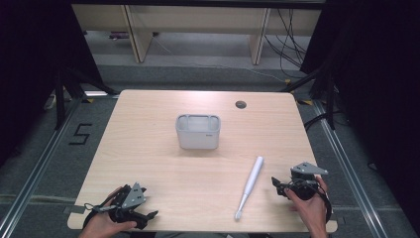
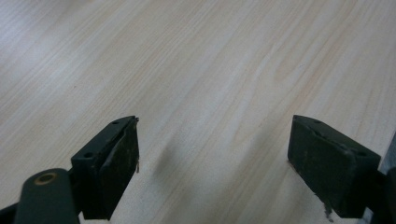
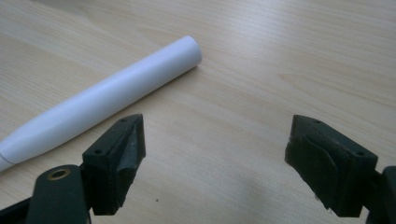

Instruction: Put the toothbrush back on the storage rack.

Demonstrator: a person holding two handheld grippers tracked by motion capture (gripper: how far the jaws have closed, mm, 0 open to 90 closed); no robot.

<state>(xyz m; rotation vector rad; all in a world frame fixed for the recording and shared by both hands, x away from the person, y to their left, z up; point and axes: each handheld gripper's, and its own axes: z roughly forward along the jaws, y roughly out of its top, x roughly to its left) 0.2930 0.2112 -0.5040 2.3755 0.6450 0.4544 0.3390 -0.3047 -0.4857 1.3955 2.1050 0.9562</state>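
A white electric toothbrush [image 1: 251, 185] lies slanted on the wooden table [image 1: 148, 148], brush head toward the front edge. My right gripper [image 1: 278, 184] rests just right of it near the front right, jaws open and empty; in the right gripper view the toothbrush handle [image 3: 107, 100] lies beyond the left jaw, apart from it. A grey holder box [image 1: 198, 131] with compartments stands at the table's middle. At the front left a hand holds my left gripper [image 1: 148, 216], open over bare wood [image 2: 210, 93].
A round cable hole [image 1: 240, 104] sits in the table's far right. Beyond the table are wooden furniture legs [image 1: 137, 34] and loose cables [image 1: 289, 44] on the floor. Dark curtains stand at both sides.
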